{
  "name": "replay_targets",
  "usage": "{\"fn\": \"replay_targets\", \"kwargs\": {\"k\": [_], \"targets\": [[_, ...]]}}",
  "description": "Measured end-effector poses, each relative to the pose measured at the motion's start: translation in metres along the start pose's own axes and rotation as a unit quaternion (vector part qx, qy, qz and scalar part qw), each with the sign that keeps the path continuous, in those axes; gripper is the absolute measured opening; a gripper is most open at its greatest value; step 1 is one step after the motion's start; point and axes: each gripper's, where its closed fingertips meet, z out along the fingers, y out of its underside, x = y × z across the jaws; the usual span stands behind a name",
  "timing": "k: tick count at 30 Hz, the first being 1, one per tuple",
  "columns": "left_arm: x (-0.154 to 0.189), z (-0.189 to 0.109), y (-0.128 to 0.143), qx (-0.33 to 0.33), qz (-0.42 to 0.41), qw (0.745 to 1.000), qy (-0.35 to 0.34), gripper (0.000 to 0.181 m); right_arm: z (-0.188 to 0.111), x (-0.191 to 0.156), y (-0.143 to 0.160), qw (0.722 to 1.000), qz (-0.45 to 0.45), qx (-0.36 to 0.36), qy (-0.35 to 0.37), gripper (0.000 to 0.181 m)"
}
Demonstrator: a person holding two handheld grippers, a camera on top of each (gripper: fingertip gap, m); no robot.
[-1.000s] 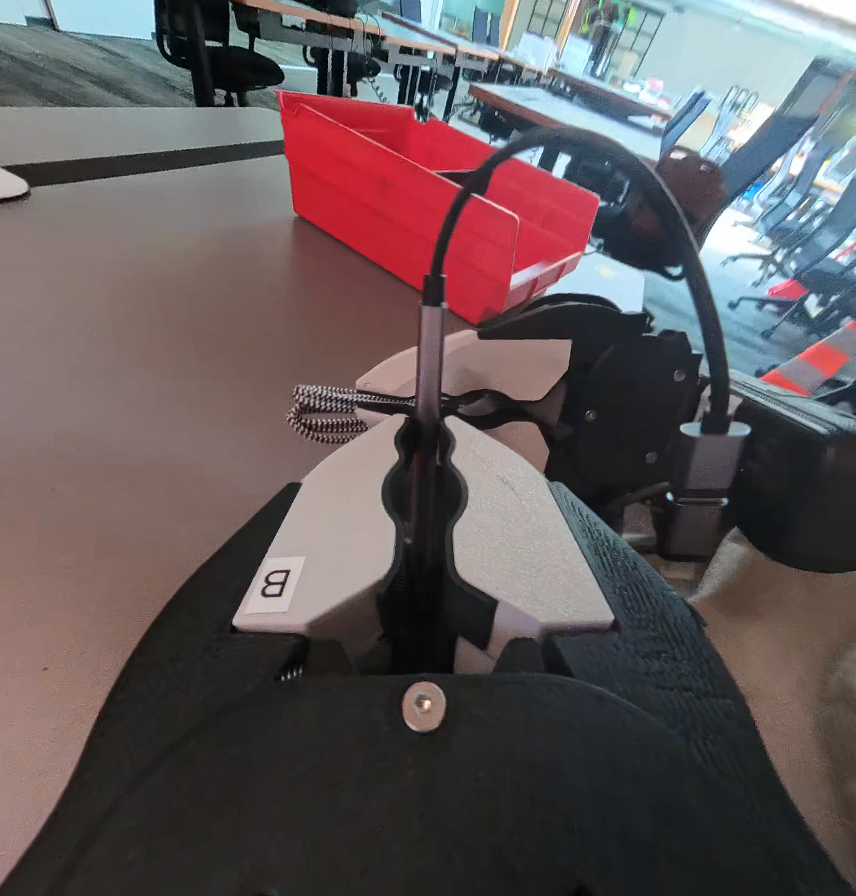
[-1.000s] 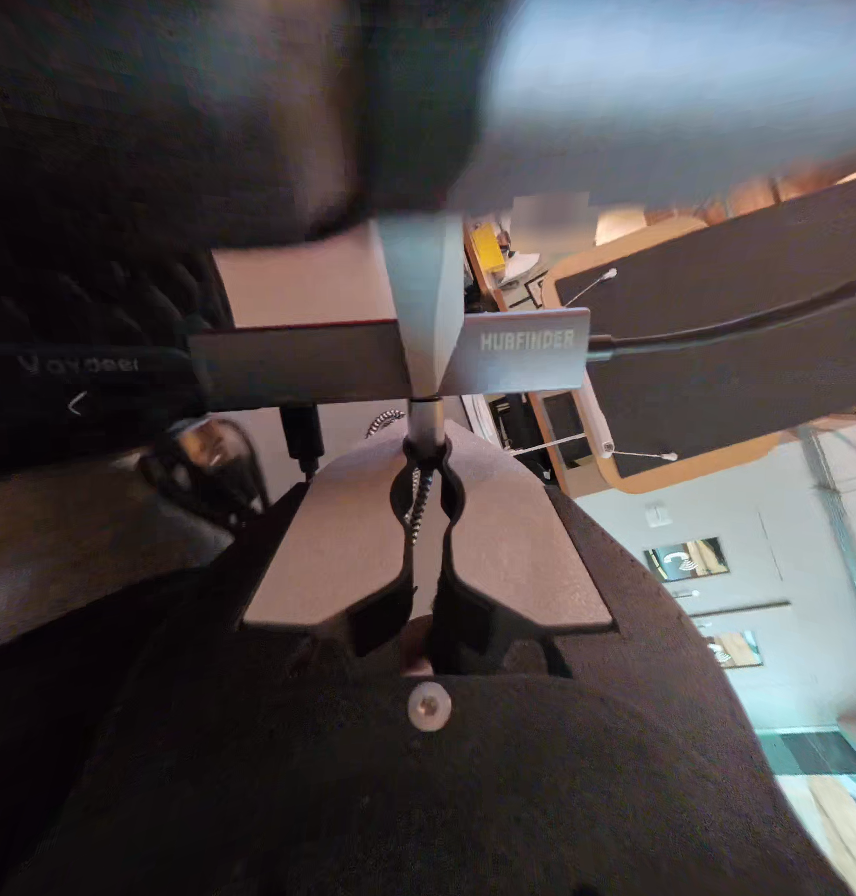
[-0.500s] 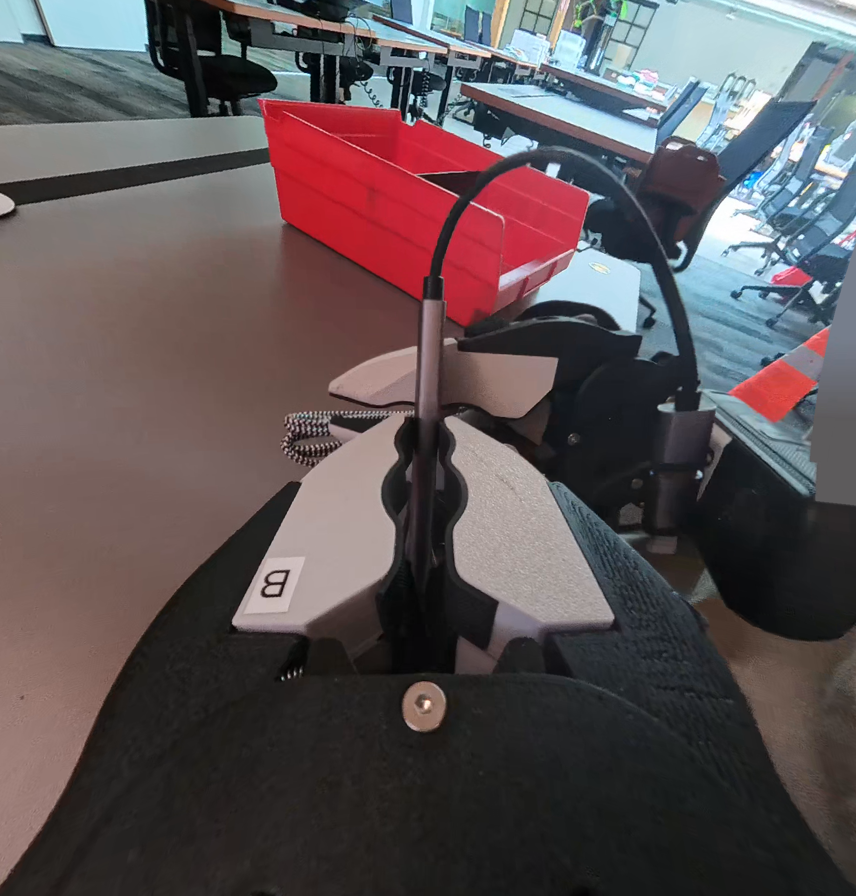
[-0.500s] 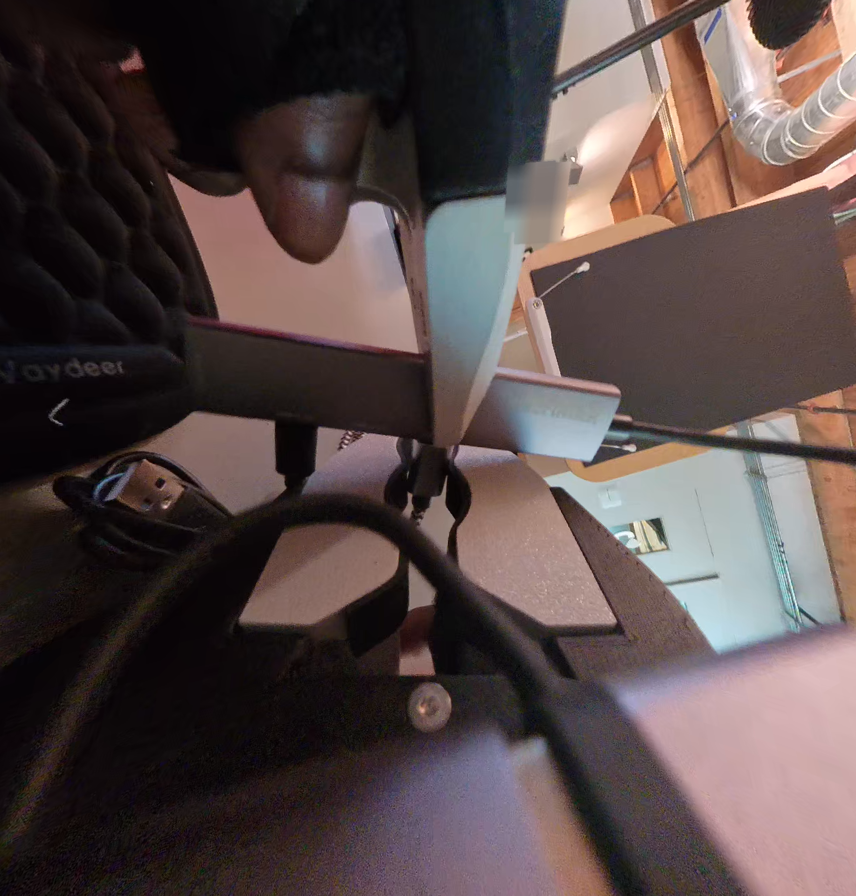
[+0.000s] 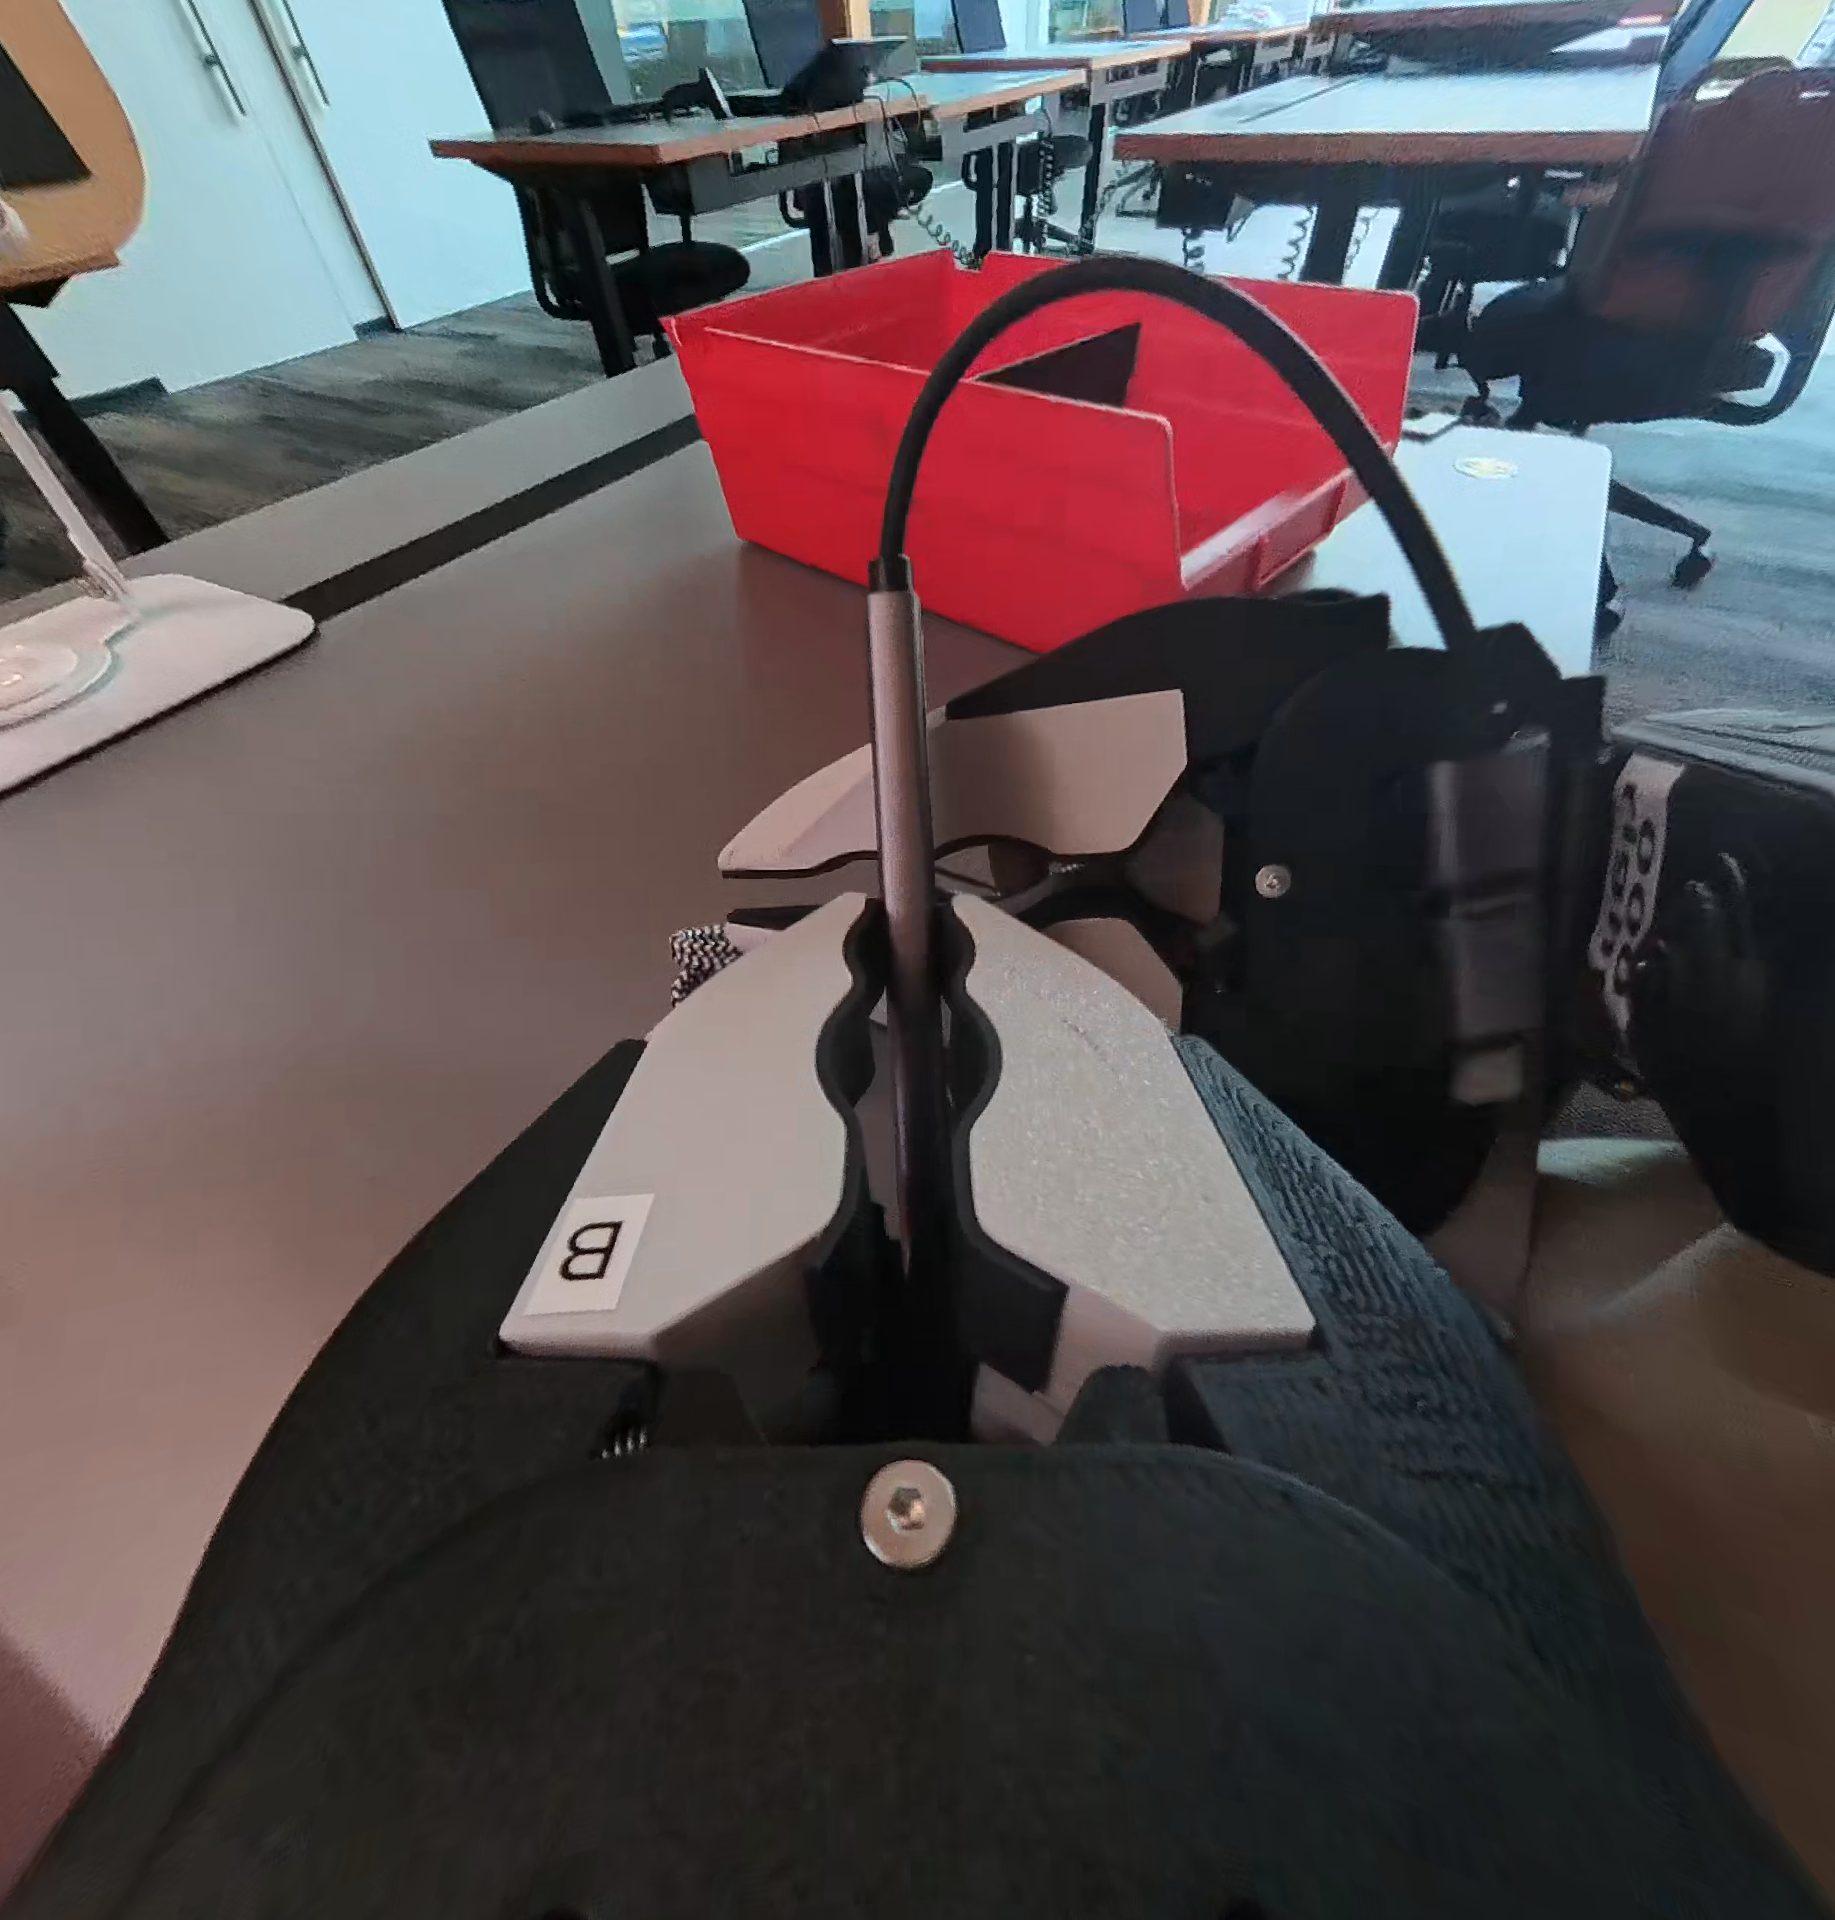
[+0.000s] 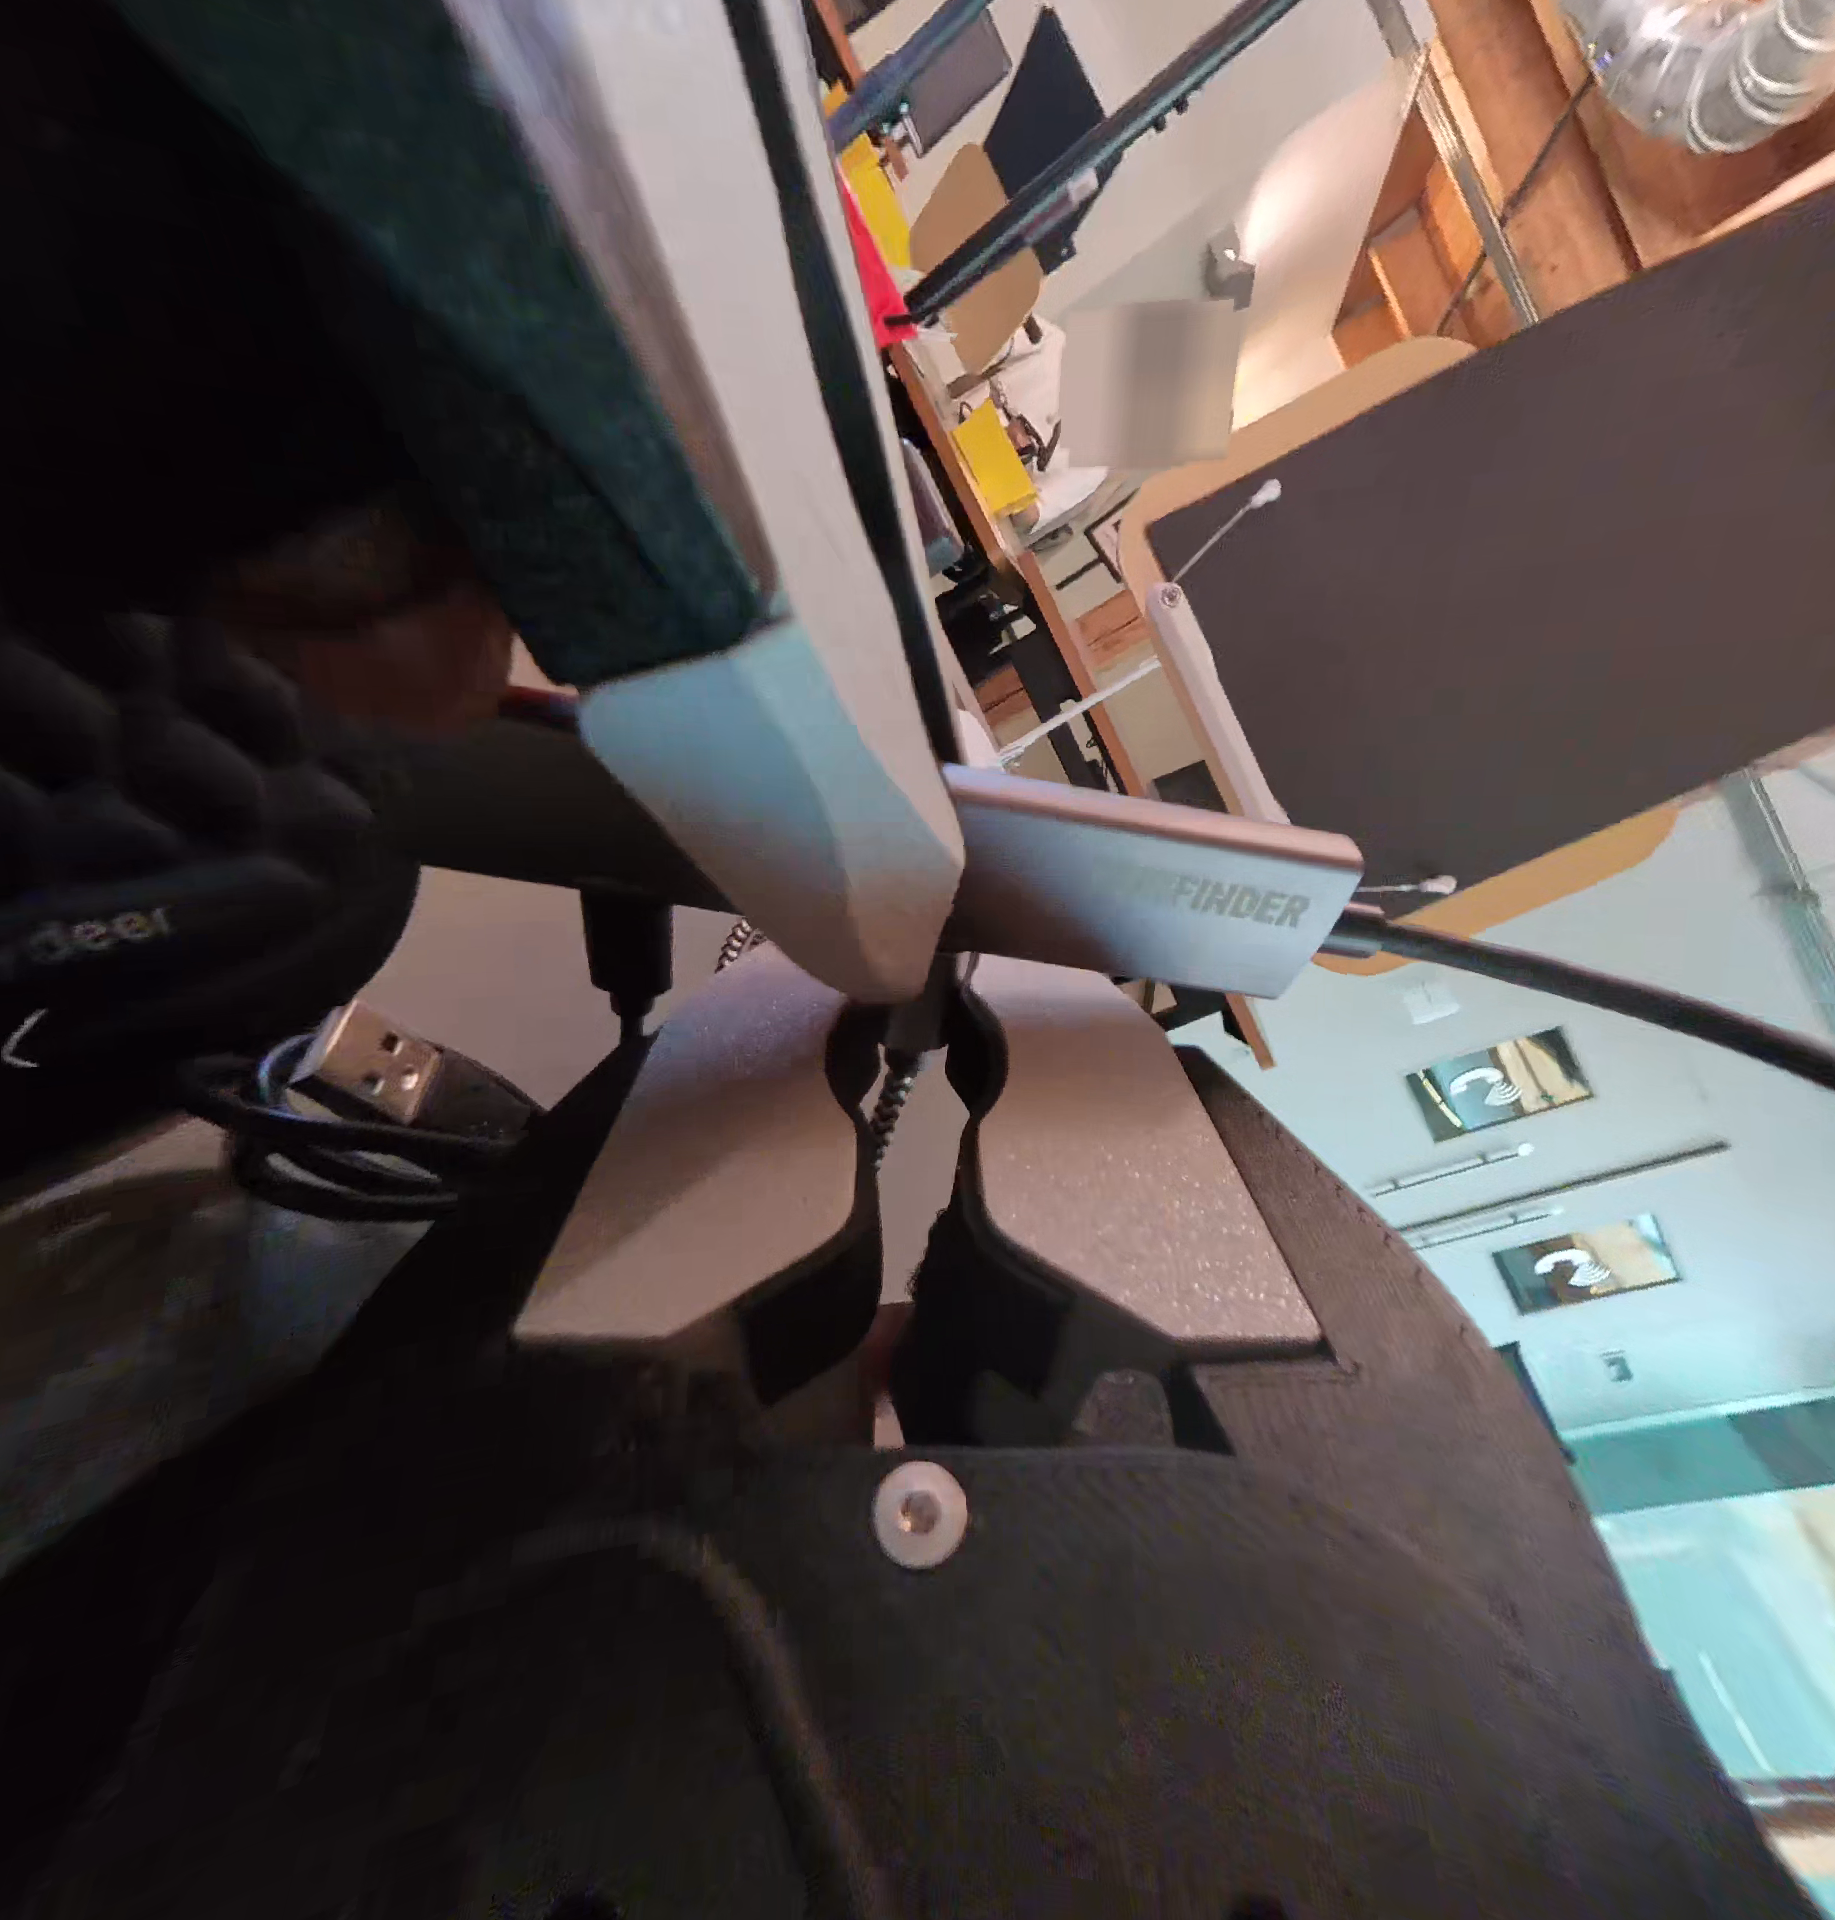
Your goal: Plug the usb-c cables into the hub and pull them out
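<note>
While the left gripper (image 5: pixel 908 935) clamps the hub (image 5: pixel 897 769) upright, the right gripper (image 6: pixel 918 1029) pinches a braided cable (image 6: pixel 897 1091); a red bin (image 5: pixel 1006 478) sits beyond.

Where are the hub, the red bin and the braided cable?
hub (image 6: pixel 1152 894): right wrist view, its silver side face.
red bin (image 5: pixel 954 488): left wrist view, its near wall.
braided cable (image 6: pixel 892 1103): right wrist view, stretch between the fingers.

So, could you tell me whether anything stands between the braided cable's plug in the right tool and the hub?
Nothing visible does. The plug sits at the lower edge of the hub, beside the finger of the left tool that clamps the hub. That finger hides part of the joint, so whether it is seated is unclear.
</note>
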Motion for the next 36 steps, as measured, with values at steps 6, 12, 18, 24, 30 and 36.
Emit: {"fn": "replay_targets", "kwargs": {"k": [6,12,18,24,30,36], "targets": [[0.003,-0.002,-0.014,-0.015,0.073,0.997,-0.03,0.006,-0.005,0.01,-0.006,0.998,0.055,0.032,0.012,0.008],[-0.001,0.002,-0.02,0.008,0.039,0.999,-0.012,0.006,-0.002,0.014,-0.001,0.996,0.081,0.018,0.014,0.008],[-0.011,0.003,-0.021,0.064,-0.005,0.998,0.019,0.024,0.004,0.001,0.005,1.0,-0.018,-0.023,0.003,0.008],[-0.008,0.013,-0.022,0.061,-0.007,0.998,0.029,0.007,0.006,-0.004,0.006,0.999,-0.032,-0.035,-0.002,0.008],[-0.007,0.002,-0.013,-0.001,0.025,0.999,0.02,0.006,0.007,-0.004,0.009,0.999,-0.036,-0.037,0.003,0.009],[-0.006,-0.01,-0.008,-0.058,0.061,0.996,0.004,0.007,0.006,-0.009,0.001,0.999,-0.031,-0.018,-0.011,0.008]]}}
